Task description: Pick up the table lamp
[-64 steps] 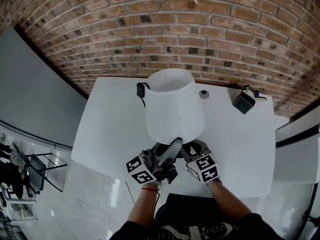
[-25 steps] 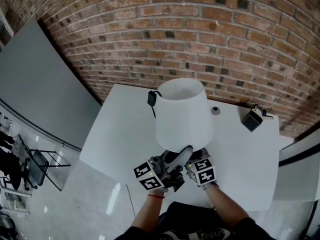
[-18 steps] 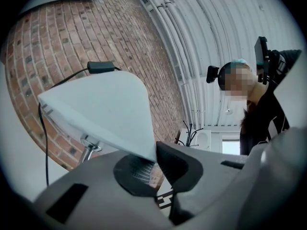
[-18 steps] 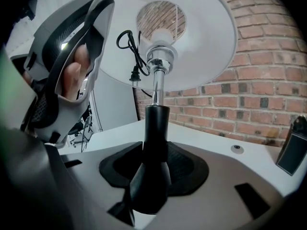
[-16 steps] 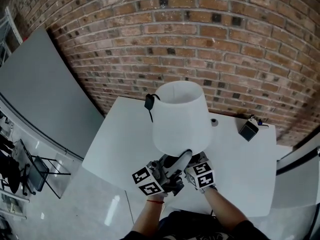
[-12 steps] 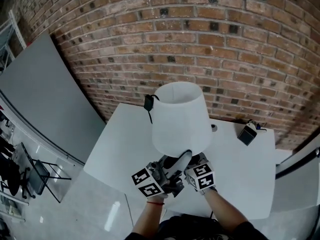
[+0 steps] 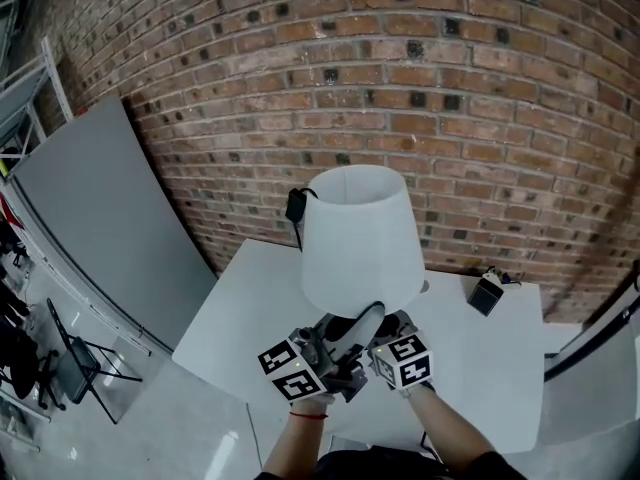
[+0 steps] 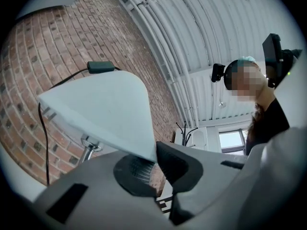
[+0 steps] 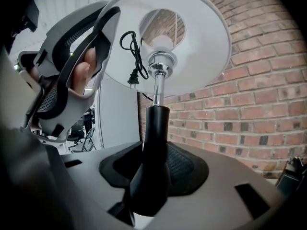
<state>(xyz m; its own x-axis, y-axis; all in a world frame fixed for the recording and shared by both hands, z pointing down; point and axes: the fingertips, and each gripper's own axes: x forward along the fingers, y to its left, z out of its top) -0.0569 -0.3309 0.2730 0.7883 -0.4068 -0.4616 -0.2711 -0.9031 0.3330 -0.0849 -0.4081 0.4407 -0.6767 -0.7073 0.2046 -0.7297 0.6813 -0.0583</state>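
The table lamp has a white cone shade (image 7: 360, 233) and a black stem (image 9: 154, 143), and it hangs in the air above the white table (image 7: 480, 368). My left gripper (image 7: 368, 316) is shut on the shade's lower rim (image 8: 144, 150), which is pinched between its pads. My right gripper (image 7: 392, 330) is shut on the black stem, just below the chrome socket (image 9: 161, 60). From the right gripper view the left gripper (image 9: 79, 66) shows at the shade's edge. The lamp's black cord and switch (image 8: 100, 66) hang over the shade's top. The lamp's foot is hidden.
A small black box (image 7: 487, 293) lies at the table's far right corner. A brick wall (image 7: 450, 88) stands right behind the table and a grey panel (image 7: 100, 208) to the left. A folding chair (image 7: 70, 368) is on the floor at lower left.
Both grippers have risen together with the lamp in them. The table now lies further beneath them and more of the brick wall shows.
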